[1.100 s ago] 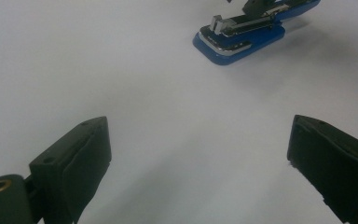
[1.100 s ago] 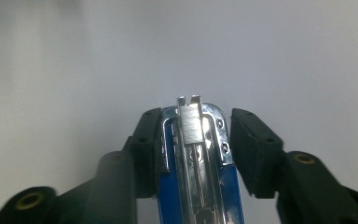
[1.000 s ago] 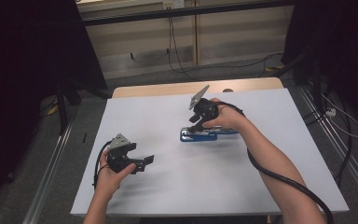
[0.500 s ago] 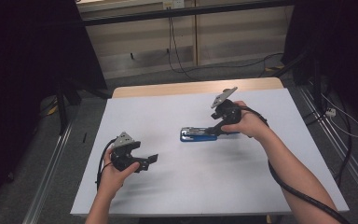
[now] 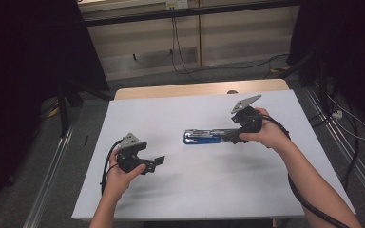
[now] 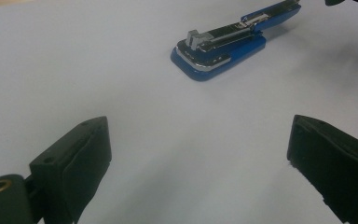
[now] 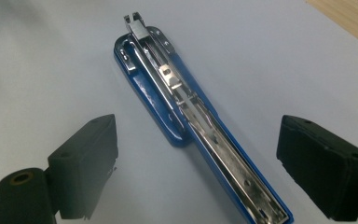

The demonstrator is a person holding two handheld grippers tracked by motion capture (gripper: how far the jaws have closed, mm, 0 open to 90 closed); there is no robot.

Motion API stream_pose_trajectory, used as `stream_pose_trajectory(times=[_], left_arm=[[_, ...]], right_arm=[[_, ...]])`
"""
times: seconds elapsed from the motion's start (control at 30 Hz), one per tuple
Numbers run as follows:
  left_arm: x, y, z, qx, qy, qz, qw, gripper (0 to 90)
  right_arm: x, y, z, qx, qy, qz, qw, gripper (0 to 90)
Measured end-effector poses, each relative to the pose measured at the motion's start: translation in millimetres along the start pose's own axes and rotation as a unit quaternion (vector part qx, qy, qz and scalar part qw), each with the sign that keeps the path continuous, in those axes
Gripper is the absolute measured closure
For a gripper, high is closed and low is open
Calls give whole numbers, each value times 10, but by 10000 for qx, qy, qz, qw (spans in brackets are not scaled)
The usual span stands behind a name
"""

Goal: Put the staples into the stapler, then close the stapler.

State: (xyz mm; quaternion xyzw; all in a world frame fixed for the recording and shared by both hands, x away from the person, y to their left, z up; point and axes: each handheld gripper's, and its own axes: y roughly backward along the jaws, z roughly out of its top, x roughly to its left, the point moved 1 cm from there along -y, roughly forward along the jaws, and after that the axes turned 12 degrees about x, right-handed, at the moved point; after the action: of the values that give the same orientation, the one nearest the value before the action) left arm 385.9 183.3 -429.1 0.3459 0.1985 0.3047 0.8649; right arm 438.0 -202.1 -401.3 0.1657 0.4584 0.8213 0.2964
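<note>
A blue stapler (image 5: pixel 203 137) lies folded open flat on the white table (image 5: pixel 195 190), its chrome staple rail facing up. My right gripper (image 5: pixel 234 137) sits at the stapler's right end. In the right gripper view the stapler (image 7: pixel 191 107) runs between the jaws of my right gripper (image 7: pixel 196 126) with a gap on each side. Those jaws have just been opening and the pads do not touch it. My left gripper (image 5: pixel 158 162) rests at the table's left, open and with nothing in it. In the left gripper view the stapler (image 6: pixel 219 46) lies well ahead of the left gripper (image 6: pixel 198 128).
A wooden strip (image 5: pixel 195 89) runs along the table's far edge. Cables (image 5: pixel 180 52) lie on the floor behind it. A black cable (image 5: pixel 309 199) trails from the right gripper along the forearm.
My right gripper has moved right, from over the stapler's middle to its right end, and its jaws have opened. The stapler and my left gripper have stayed put.
</note>
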Motion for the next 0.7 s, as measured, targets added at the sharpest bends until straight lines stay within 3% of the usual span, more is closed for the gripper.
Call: stream_pose_trajectory(times=[0.43,0.57,0.7], left_arm=[[-14,-95,38,45,-13,-7,10000,80],[-18,-127,67,31,24,1,10000,126],[-46,-175,127,45,-31,144,9999,221]], right_arm=[[-83,39,-265,-1,-399,-233,9989,117],[-87,48,-358,114,-382,-413,9984,119],[-98,55,-456,86,-506,-504,9974,147]])
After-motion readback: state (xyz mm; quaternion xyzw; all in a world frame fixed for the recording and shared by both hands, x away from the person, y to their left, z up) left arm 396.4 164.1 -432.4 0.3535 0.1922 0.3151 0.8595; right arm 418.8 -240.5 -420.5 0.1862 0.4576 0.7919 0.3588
